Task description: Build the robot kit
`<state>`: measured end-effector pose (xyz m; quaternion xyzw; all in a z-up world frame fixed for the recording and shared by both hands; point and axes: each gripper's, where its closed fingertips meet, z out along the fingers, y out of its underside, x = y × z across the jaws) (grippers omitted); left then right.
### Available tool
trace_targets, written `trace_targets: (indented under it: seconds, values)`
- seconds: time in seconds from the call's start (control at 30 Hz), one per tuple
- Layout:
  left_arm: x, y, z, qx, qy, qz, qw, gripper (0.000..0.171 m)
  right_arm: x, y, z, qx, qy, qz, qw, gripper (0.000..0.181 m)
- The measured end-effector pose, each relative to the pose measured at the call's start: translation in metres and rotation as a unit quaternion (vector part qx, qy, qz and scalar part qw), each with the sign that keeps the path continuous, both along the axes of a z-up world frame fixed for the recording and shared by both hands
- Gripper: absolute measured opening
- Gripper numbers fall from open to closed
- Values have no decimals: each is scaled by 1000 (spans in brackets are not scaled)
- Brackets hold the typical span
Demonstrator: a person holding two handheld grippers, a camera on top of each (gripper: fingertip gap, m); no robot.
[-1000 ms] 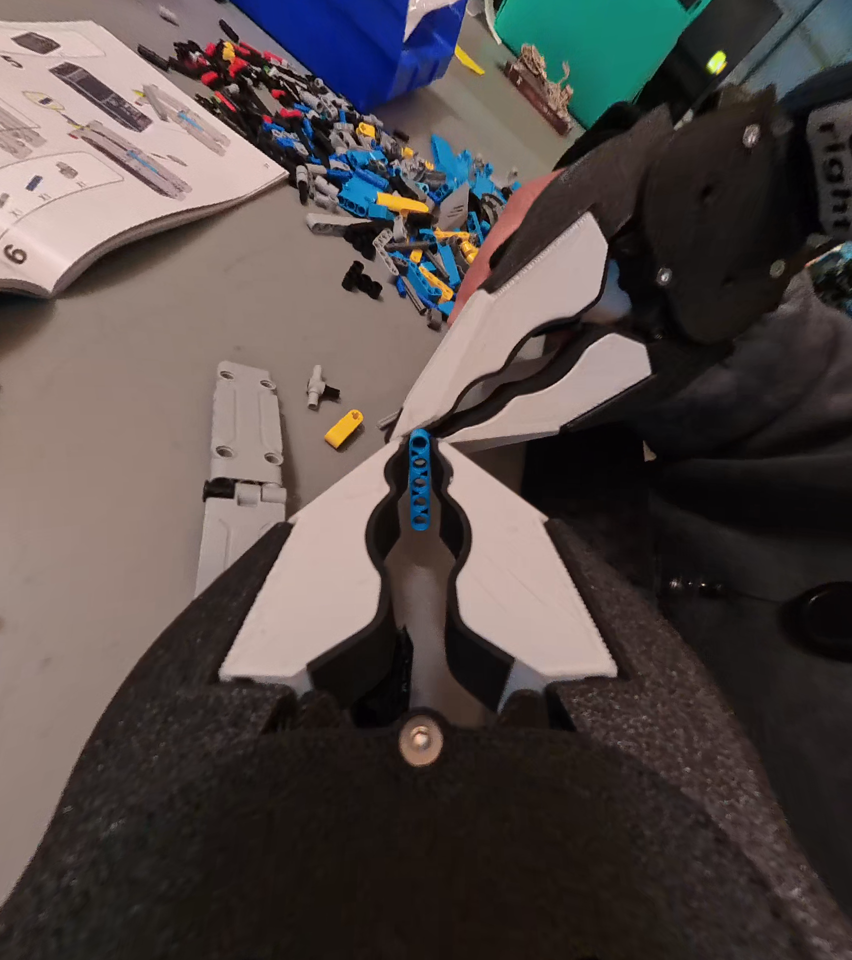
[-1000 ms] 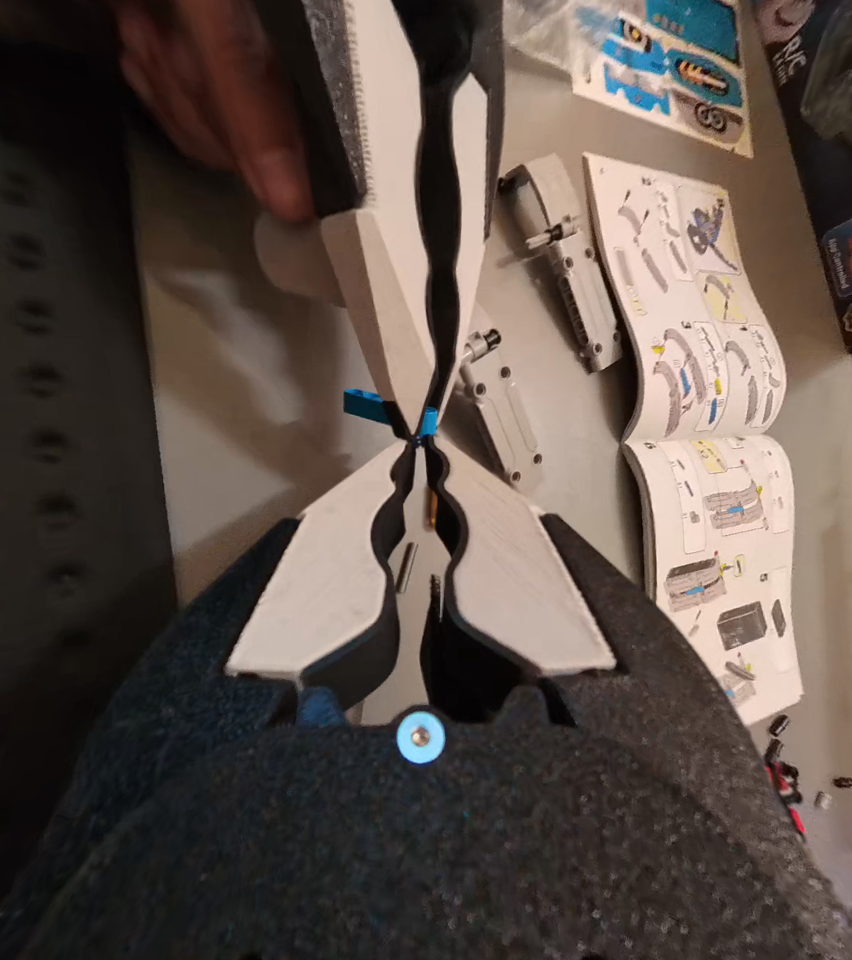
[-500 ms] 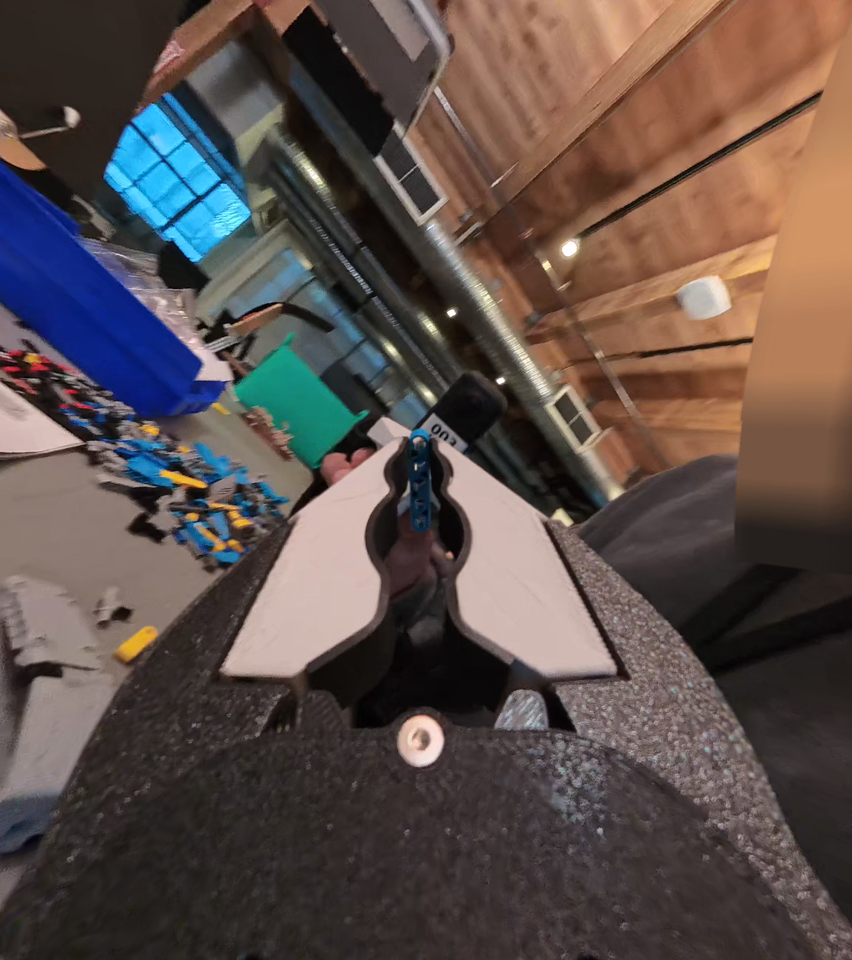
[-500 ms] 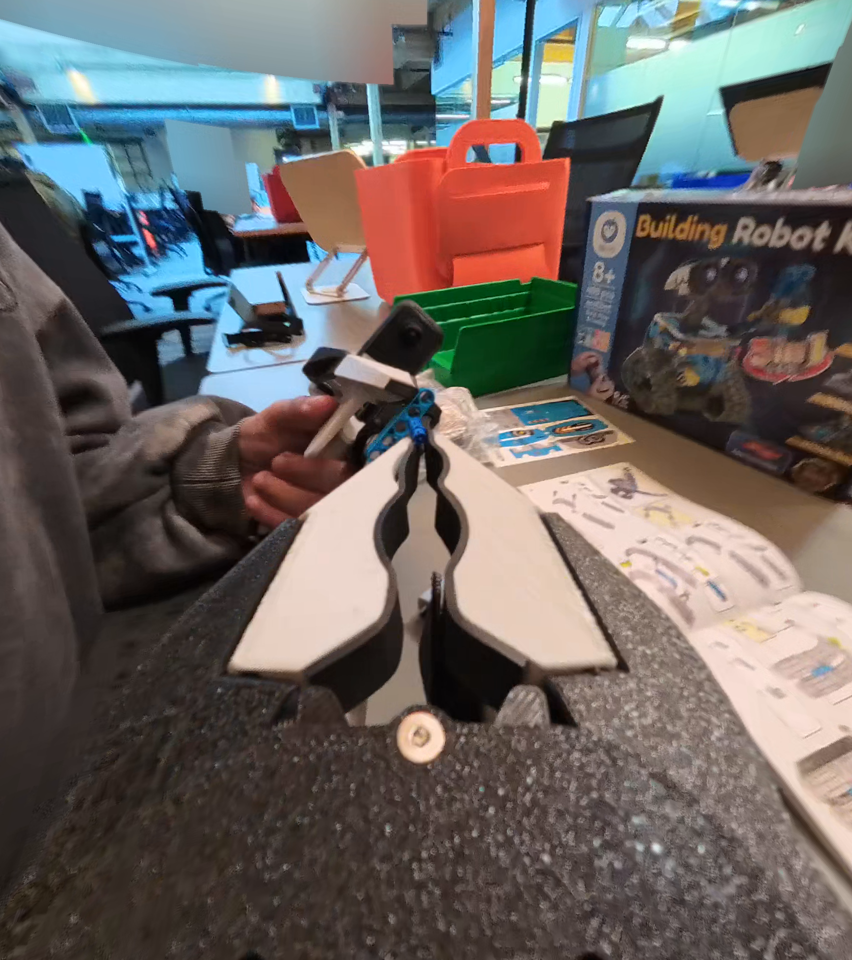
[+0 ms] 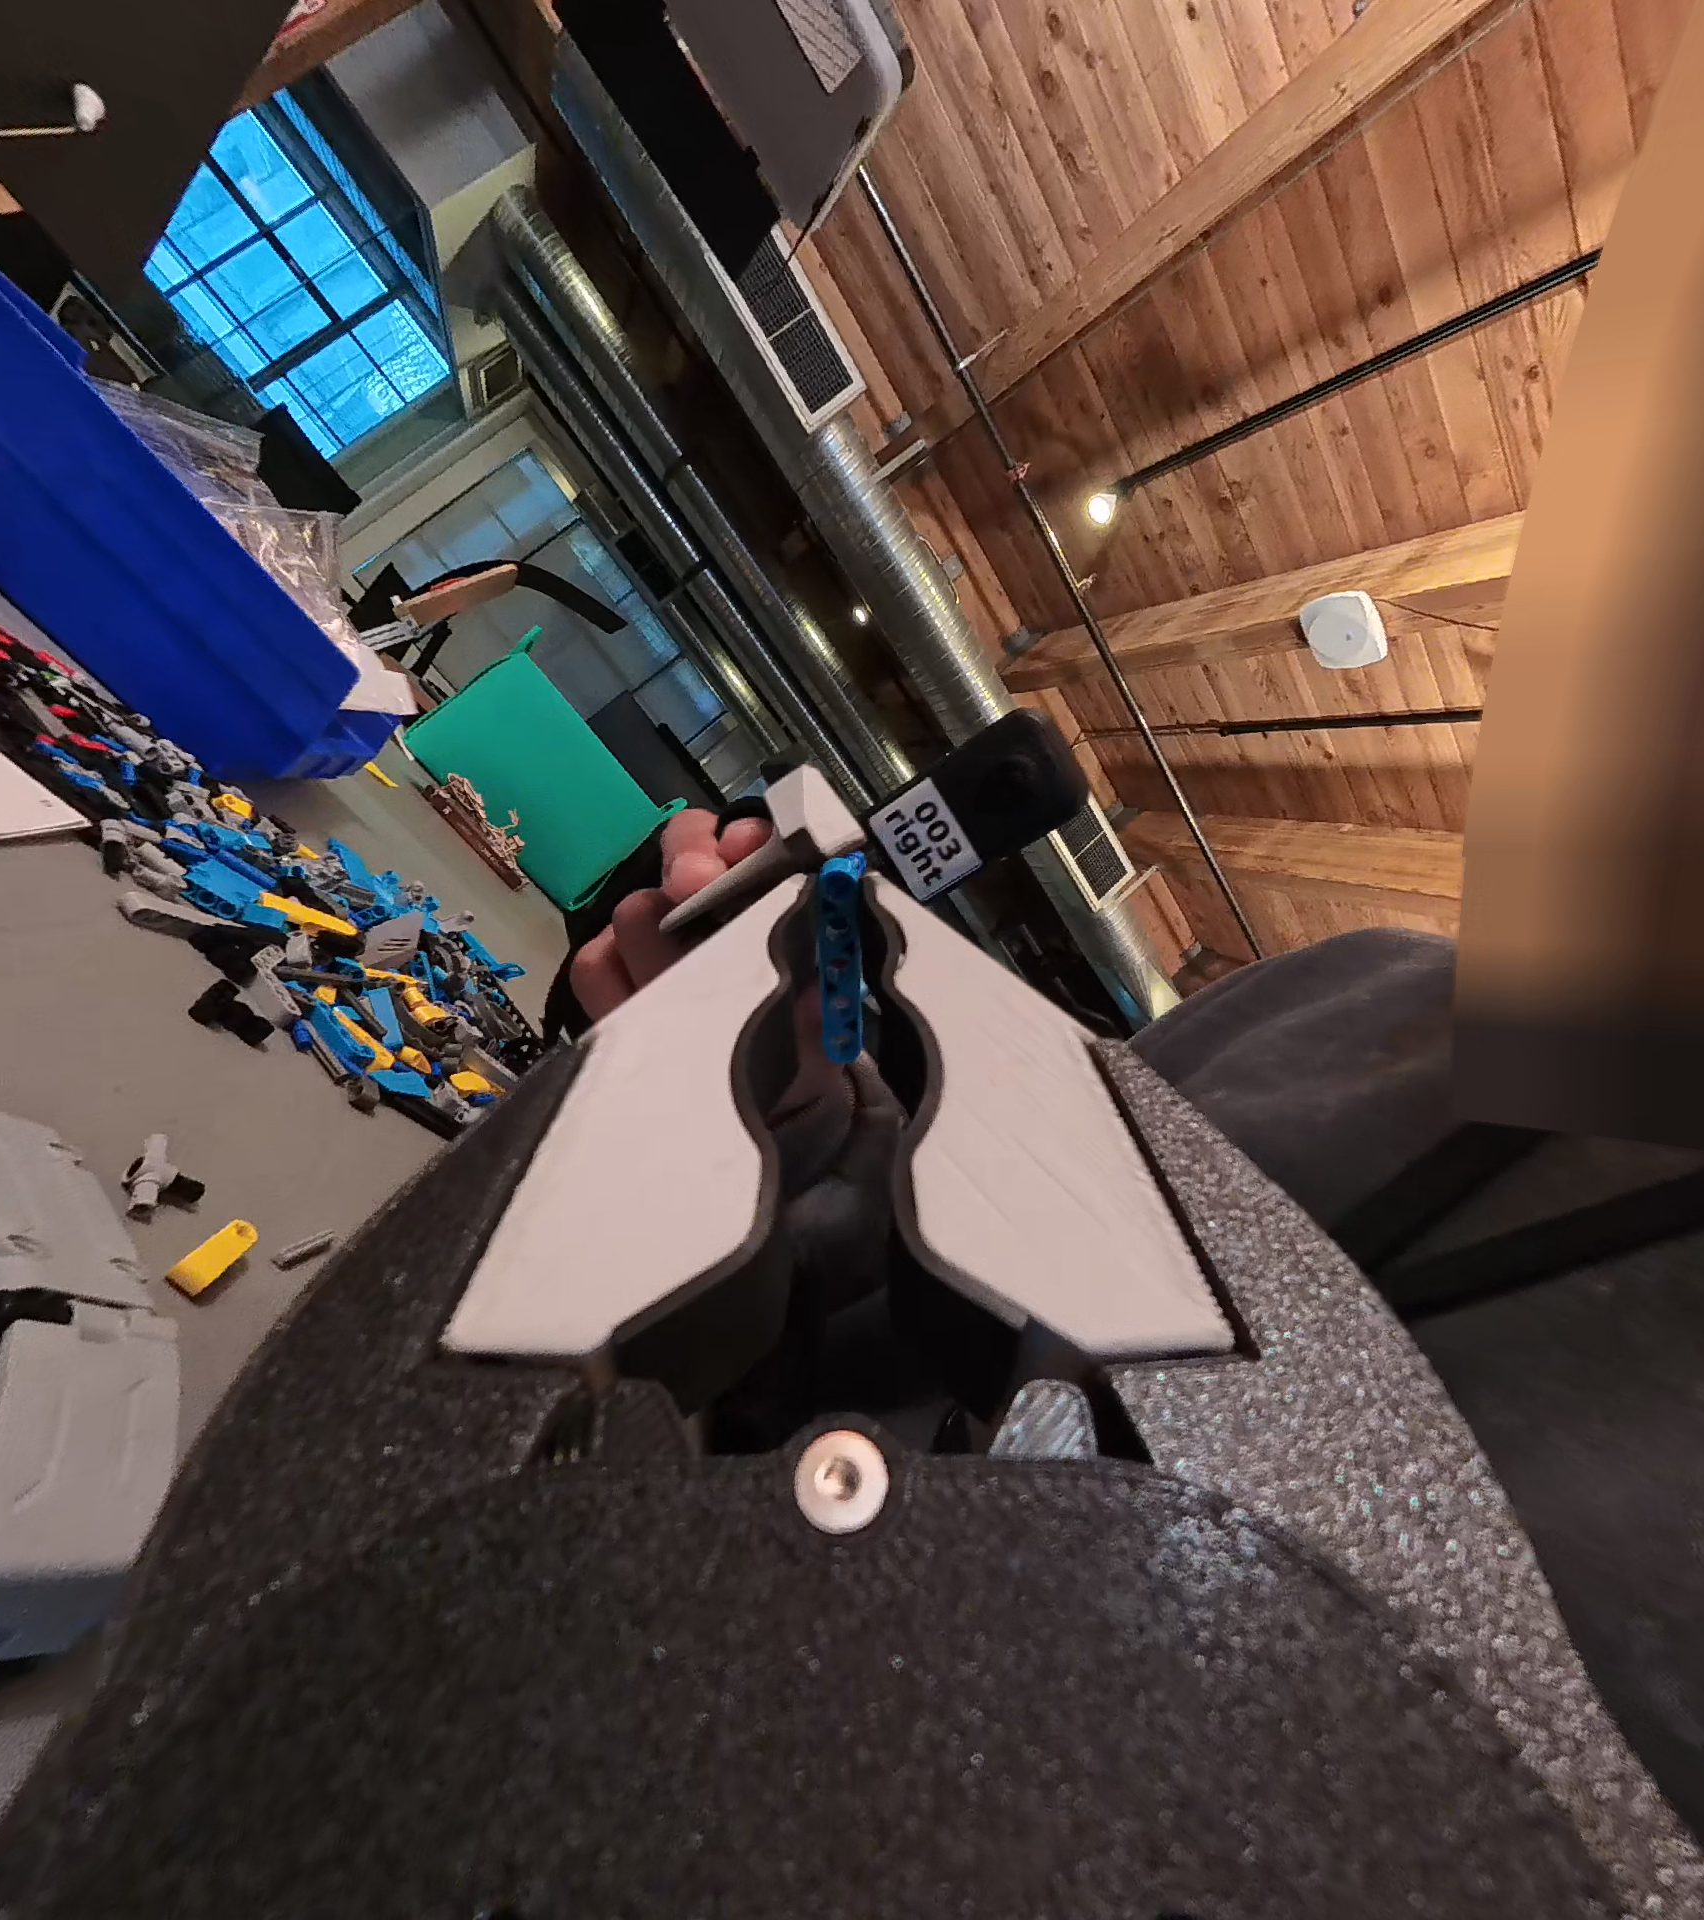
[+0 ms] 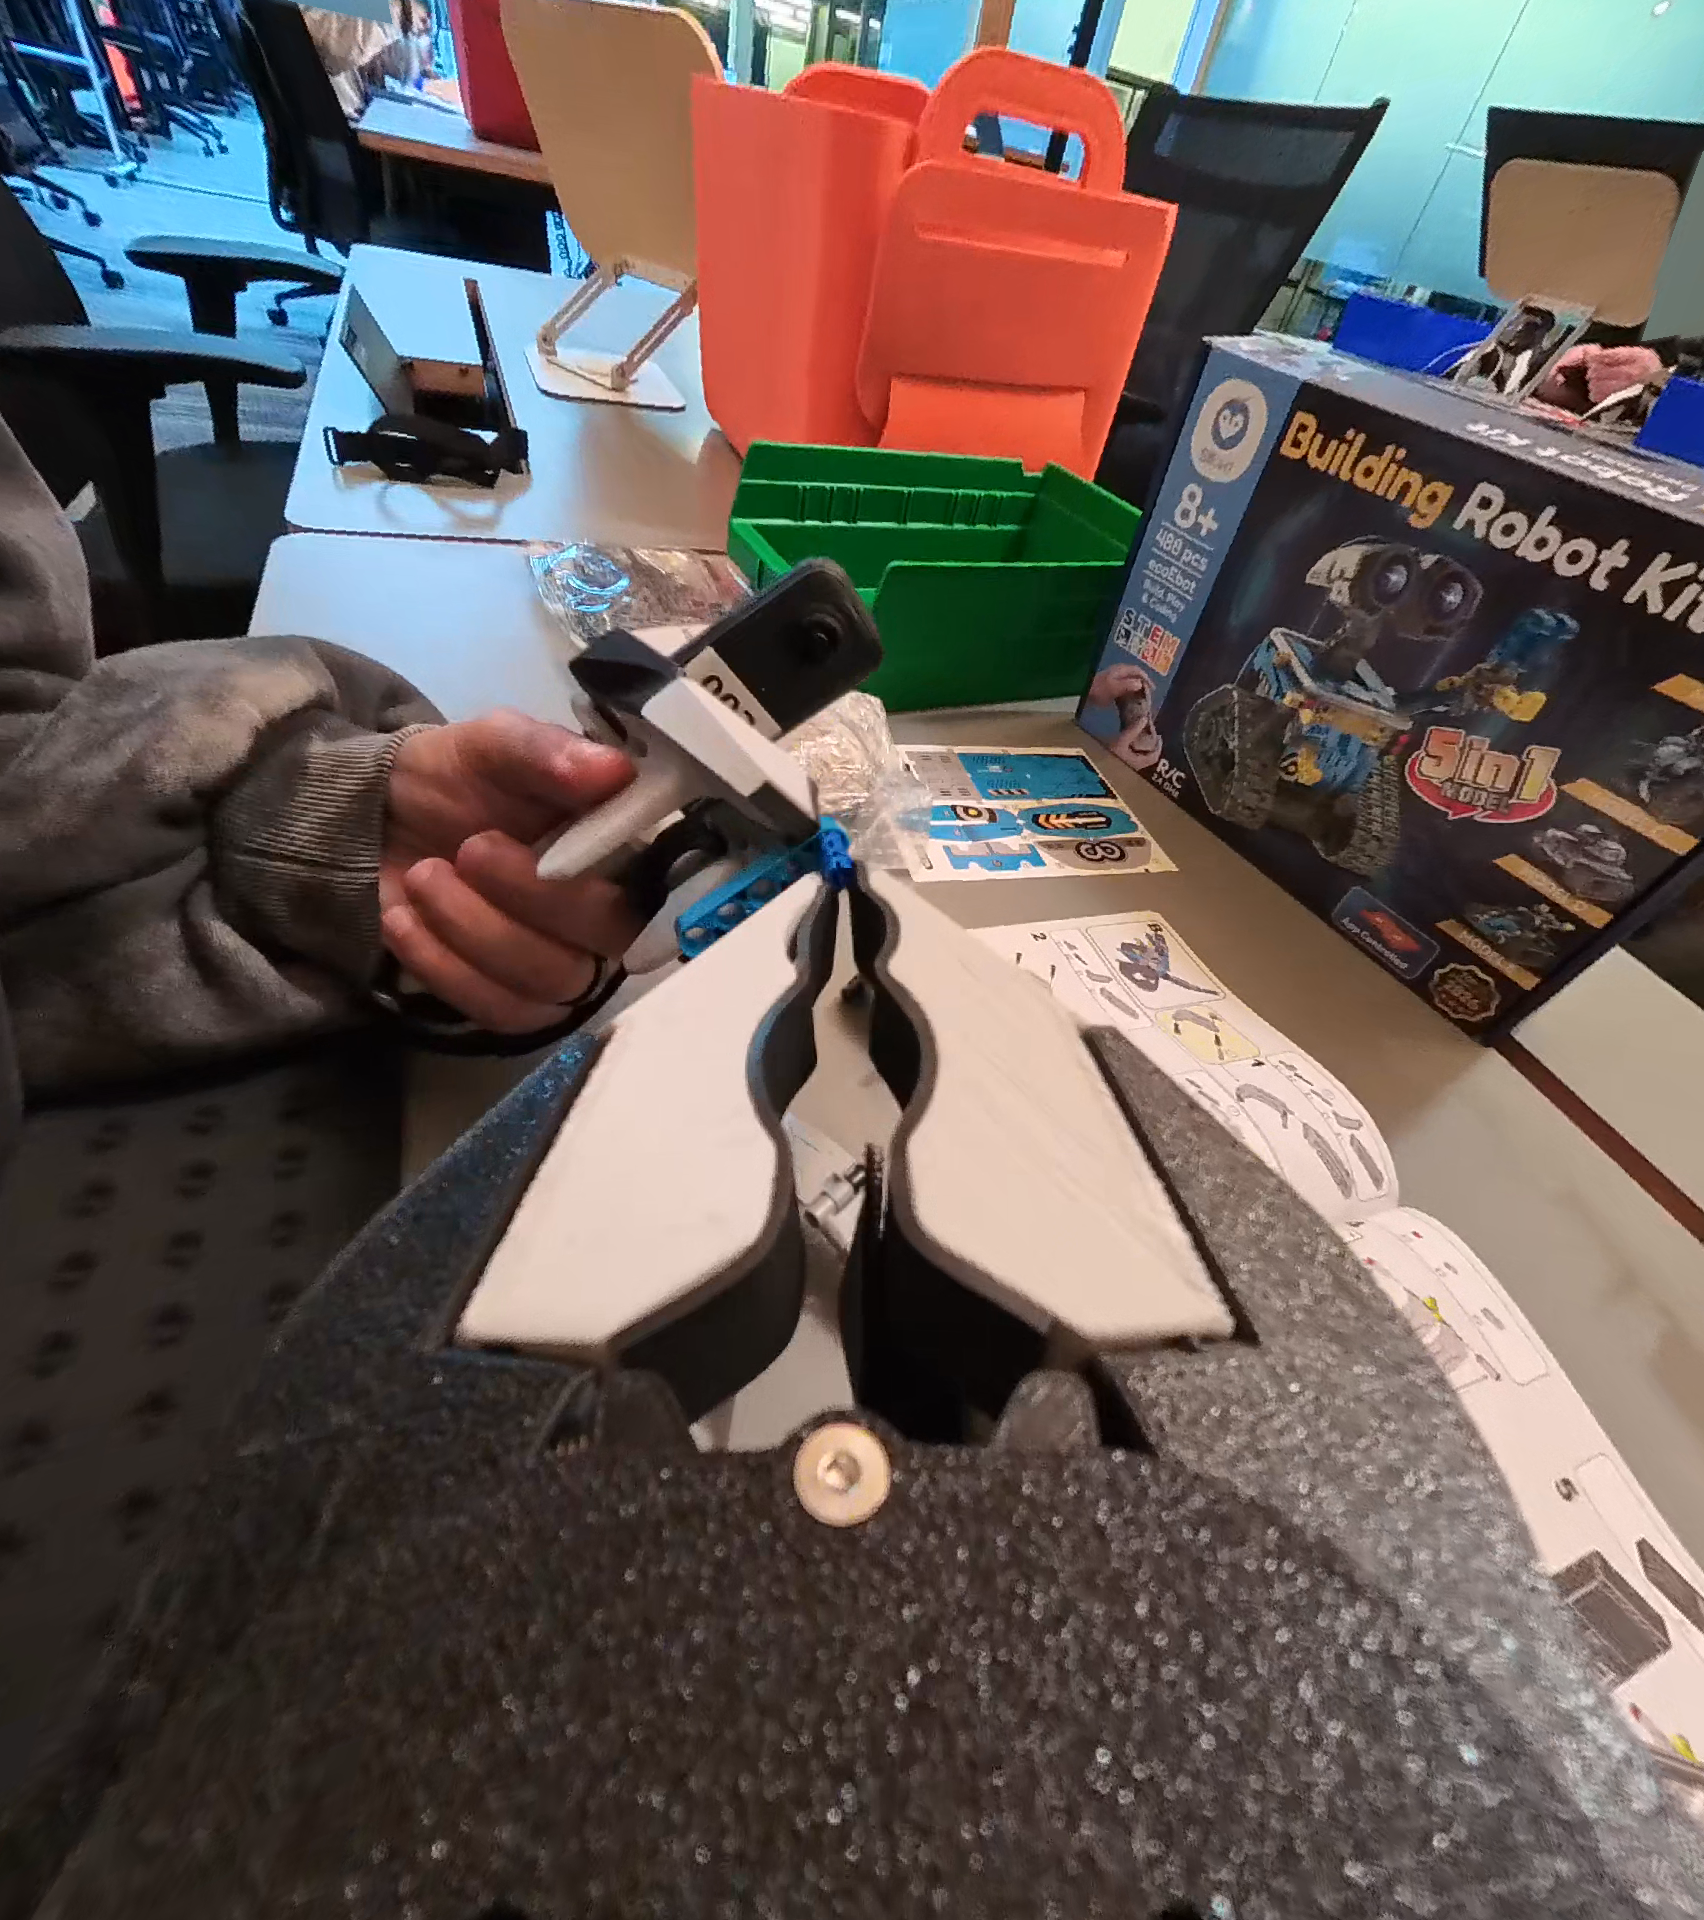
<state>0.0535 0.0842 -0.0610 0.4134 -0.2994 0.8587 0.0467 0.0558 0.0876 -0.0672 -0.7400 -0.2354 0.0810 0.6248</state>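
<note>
Left wrist view: the left gripper (image 5: 840,904) is raised off the table and tilted up toward a wooden ceiling. Its two fingers are clenched on a blue beam with a row of holes (image 5: 837,966), which stands lengthwise between the tips and pokes out a little past them. Just beyond the tips is the right gripper (image 5: 806,831), seen from its far end and gripped by a hand (image 5: 661,914); its jaw state cannot be told from here. On the grey table (image 5: 27,977) to the left lie a heap of small blue, yellow, black and red bricks (image 5: 328,935), a yellow piece (image 5: 212,1257), a small grey connector (image 5: 152,1174) and a long grey part (image 5: 48,1309). Behind the heap stand a blue bin (image 5: 100,540) and a green container (image 5: 547,769).

Right wrist view: the right gripper (image 6: 840,888) has its fingertips closed on a small blue pin (image 6: 835,847), which meets the end of the blue beam (image 6: 744,894). The beam runs left and down into the left gripper (image 6: 775,810), held by a hand (image 6: 474,862) in a grey sleeve (image 6: 204,831). Both grippers are in the air above the table edge, tips nearly touching. On the table (image 6: 1658,1091) beyond are an open instruction booklet (image 6: 1295,1132), a sticker sheet (image 6: 1024,810), a clear plastic bag (image 6: 848,758), a dark boxed kit (image 6: 1471,665), a green tray (image 6: 931,582) and an orange bag (image 6: 931,270).
</note>
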Motion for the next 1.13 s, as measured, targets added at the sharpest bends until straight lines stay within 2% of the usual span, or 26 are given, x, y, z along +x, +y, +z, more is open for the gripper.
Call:
trace_targets:
  seconds: [0.1, 0.33, 0.5, 0.6, 0.67, 0.73, 0.83, 0.93, 1.0, 1.13]
  values:
    - [2, 1, -6, 3, 15, 1, 1000, 6, 2, 0, -6, -13, 7, 3, 1000, 1]
    - [8, 1, -19, -5, 51, -9, 999, 6, 11, 1, -23, -51, -33, -12, 998, 1]
    - [12, 0, -25, 13, 67, -1, 998, 6, 13, -3, -27, -70, 14, -7, 997, 1]
    - [16, 7, -34, 29, 92, 25, 995, 6, 28, -12, -37, -101, 11, -26, 995, 2]
    - [18, 9, -38, 51, 102, 41, 993, 5, 51, -23, -48, -136, -13, -58, 989, 2]
    - [21, 7, -42, 75, 112, 52, 990, 6, 73, -45, -74, -228, -45, -73, 970, 2]
    - [23, 2, -47, 105, 119, 54, 986, 6, 105, -85, -113, -364, -105, -95, 920, 2]
    - [23, 0, -48, 110, 121, 53, 985, 6, 123, -120, -136, -467, -145, -103, 866, 2]
    - [23, 1, -48, 104, 122, 52, 986, 6, 129, -133, -146, -510, -177, -106, 835, 2]
    - [23, -1, -48, 105, 122, 48, 986, 6, 124, -141, -157, -543, -207, -89, 809, 2]
